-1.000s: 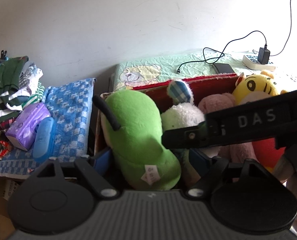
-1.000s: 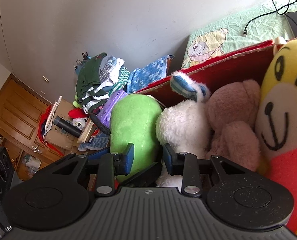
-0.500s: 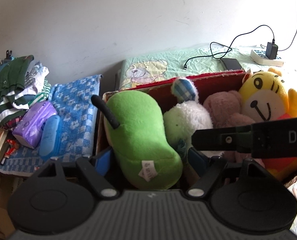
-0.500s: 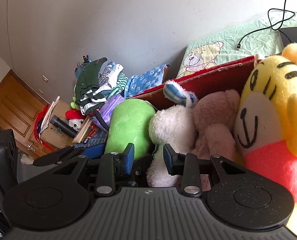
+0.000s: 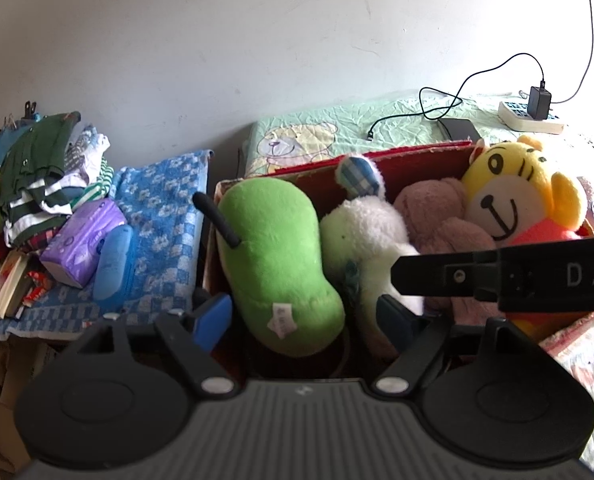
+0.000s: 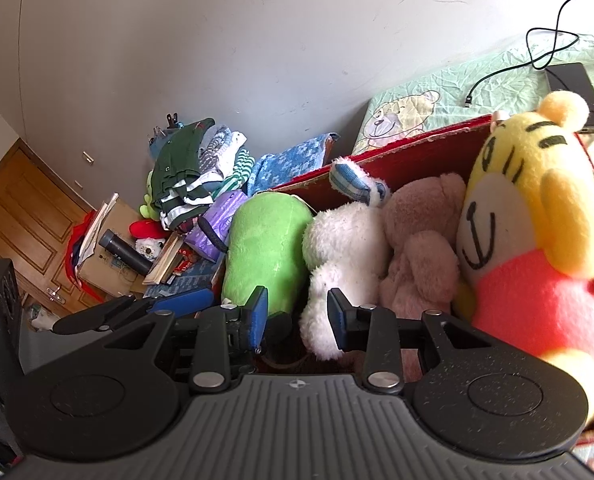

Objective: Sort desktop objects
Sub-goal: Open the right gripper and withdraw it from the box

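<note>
Showing both claws held over a red box [image 5: 417, 160] packed with soft toys. The left claw [image 5: 305, 316] stands wide open with nothing between its blue-padded fingers [image 5: 213, 314]; the lower end of the green plush toy [image 5: 277, 256] lies in the gap, though contact with either pad cannot be judged. The right claw [image 6: 297, 312] is parted more narrowly and is likewise empty, its fingers [image 6: 259, 310] framing the gap between the green toy [image 6: 265, 248] and the white plush toy [image 6: 337, 248]. In the left wrist view the right claw's black finger [image 5: 497, 276] crosses from the right edge in front of the toys.

Inside the box, from left to right, sit the green toy with its black stalk [image 5: 217, 220], the white toy [image 5: 361, 240] with a blue checked ear [image 5: 357, 176], a pink plush toy [image 5: 437, 220] and a yellow tiger doll [image 5: 517, 192] in a red top, all pressed against one another.

Left of the box a blue flowered cloth [image 5: 161, 200] carries a purple packet [image 5: 85, 236] and a blue case [image 5: 113, 260], beside a pile of folded clothes [image 5: 41, 172]. Behind the box a green bear-print sheet [image 5: 337, 132] covers a surface bearing a black cable [image 5: 437, 108], a dark flat device [image 5: 457, 130] and a power strip [image 5: 529, 116] with a plugged charger [image 5: 539, 102]. A wooden door [image 6: 21, 216] shows at far left in the right wrist view.
</note>
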Motion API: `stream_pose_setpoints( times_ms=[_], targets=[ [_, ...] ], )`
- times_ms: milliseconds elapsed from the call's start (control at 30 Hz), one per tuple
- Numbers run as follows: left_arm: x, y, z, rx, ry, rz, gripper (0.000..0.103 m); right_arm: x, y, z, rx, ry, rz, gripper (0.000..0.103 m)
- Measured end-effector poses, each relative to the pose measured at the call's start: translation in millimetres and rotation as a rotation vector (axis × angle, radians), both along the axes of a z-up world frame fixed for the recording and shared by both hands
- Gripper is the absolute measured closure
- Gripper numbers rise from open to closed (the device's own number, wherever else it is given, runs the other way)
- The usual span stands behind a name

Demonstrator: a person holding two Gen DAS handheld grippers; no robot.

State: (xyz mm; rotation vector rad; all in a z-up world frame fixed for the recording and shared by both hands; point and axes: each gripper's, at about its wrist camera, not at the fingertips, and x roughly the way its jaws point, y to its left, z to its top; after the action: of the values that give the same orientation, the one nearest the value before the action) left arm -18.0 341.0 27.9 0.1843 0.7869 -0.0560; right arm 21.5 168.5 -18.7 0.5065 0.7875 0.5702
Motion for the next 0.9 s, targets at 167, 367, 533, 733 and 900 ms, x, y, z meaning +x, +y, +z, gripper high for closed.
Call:
stream_pose_setpoints(
  times_ms=[167,367,533,733,900],
  targets=[
    [-8.4,-3.4,-3.1,0.002,0.010,0.008,0.015,-10.6,-3.0,-2.4,0.000,0.014,-0.030,0.067],
    [-15.1,-2.7,-4.1,-0.015,0.026,0.011,0.015,-24.2,-7.0,-3.8,0.013,0.013,-0.061,0.067],
    [-21.5,-6.2,-4.9,-0.012,0.030,0.007,0.011,-33.2,-10.0,-3.9,0.020,0.011,-0.078,0.067],
    [-25.8,-6.0,-3.5,-0.024,0.023,0.014,0.011,-43.0,-14.5,-3.5,0.030,0.006,-0.102,0.067],
    [-28.4,-4.9,-3.3,-0.026,0.008,0.020,0.009,-50.1,-19.2,-6.7,0.039,0.010,-0.131,0.067]
  ],
)
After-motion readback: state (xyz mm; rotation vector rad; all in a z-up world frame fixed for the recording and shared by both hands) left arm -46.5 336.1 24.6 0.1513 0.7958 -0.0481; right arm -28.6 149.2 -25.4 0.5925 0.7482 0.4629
